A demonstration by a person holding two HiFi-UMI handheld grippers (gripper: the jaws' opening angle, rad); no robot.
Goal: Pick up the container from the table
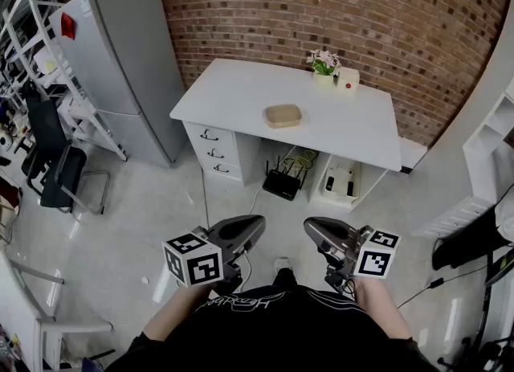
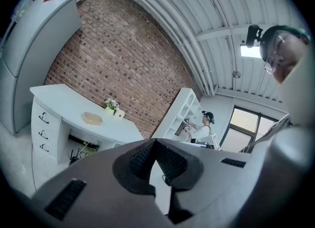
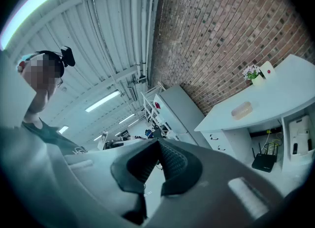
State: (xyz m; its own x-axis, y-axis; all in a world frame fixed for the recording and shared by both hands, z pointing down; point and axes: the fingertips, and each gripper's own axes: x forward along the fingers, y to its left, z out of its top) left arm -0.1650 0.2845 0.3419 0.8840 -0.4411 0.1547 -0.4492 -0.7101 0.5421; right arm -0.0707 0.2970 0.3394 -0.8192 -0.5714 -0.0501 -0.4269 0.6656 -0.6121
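The container (image 1: 283, 116) is a low beige box with rounded corners, lying near the middle of the white desk (image 1: 233, 93). It also shows small and far off as the container (image 2: 92, 118) in the left gripper view and the container (image 3: 241, 110) in the right gripper view. My left gripper (image 1: 260, 221) and right gripper (image 1: 308, 222) are held close to my body, well short of the desk, over the floor. Both point toward the desk. The left gripper (image 2: 155, 141) has its jaw tips together with nothing between them, and so does the right gripper (image 3: 158, 141).
A potted flower (image 1: 324, 63) and a small white object with a red spot (image 1: 348, 79) stand at the desk's back edge. A router (image 1: 283, 184) sits under the desk. A grey cabinet (image 1: 128, 57) stands left, a black chair (image 1: 56, 161) further left, white shelves (image 1: 490, 161) right. Another person (image 2: 199, 126) stands by shelves.
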